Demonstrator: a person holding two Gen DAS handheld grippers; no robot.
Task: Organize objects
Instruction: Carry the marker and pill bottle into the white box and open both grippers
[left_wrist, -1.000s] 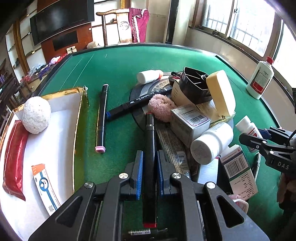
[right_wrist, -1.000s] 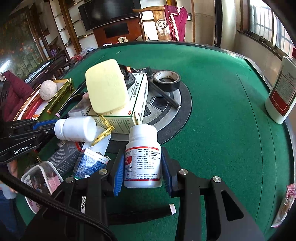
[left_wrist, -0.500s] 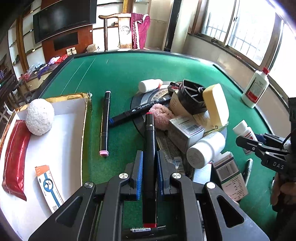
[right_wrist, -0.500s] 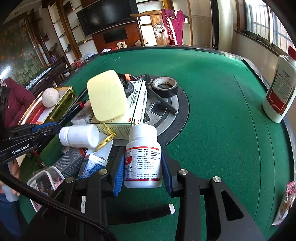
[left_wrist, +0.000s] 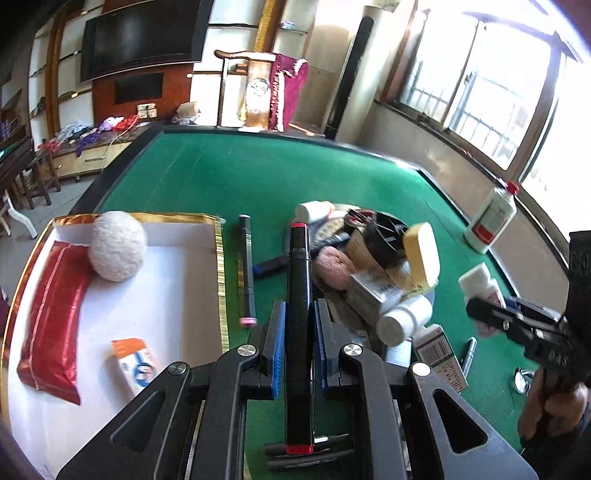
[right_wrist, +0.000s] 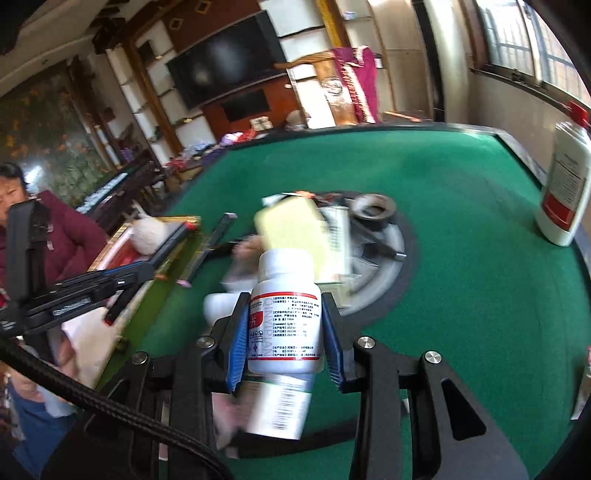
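Note:
My left gripper (left_wrist: 298, 321) is shut on a black marker with red ends (left_wrist: 299, 295), held lengthwise above the green table (left_wrist: 240, 177). My right gripper (right_wrist: 284, 325) is shut on a white pill bottle with a red-banded label (right_wrist: 284, 314), lifted off the felt; both also show at the right edge of the left wrist view, the bottle (left_wrist: 478, 282) and the gripper (left_wrist: 491, 310). A gold-edged white box (left_wrist: 173, 295) lies to the left, holding a white fuzzy ball (left_wrist: 117, 245), a red packet (left_wrist: 51, 317) and a small orange-and-white carton (left_wrist: 136, 363).
A pile sits mid-table: a yellow sponge (left_wrist: 423, 254), pink puff (left_wrist: 332, 266), small cartons (left_wrist: 373, 291), another white bottle (left_wrist: 404, 319), black tape roll (right_wrist: 373, 210). A black marker with a pink end (left_wrist: 246, 269) lies beside the box. A tall white bottle (right_wrist: 565, 184) stands far right. A person (right_wrist: 55, 236) is at the left.
Both grippers have risen with their loads and tilted up, so more of the room shows. The marker and the pill bottle stay gripped. The table and pile look smaller.

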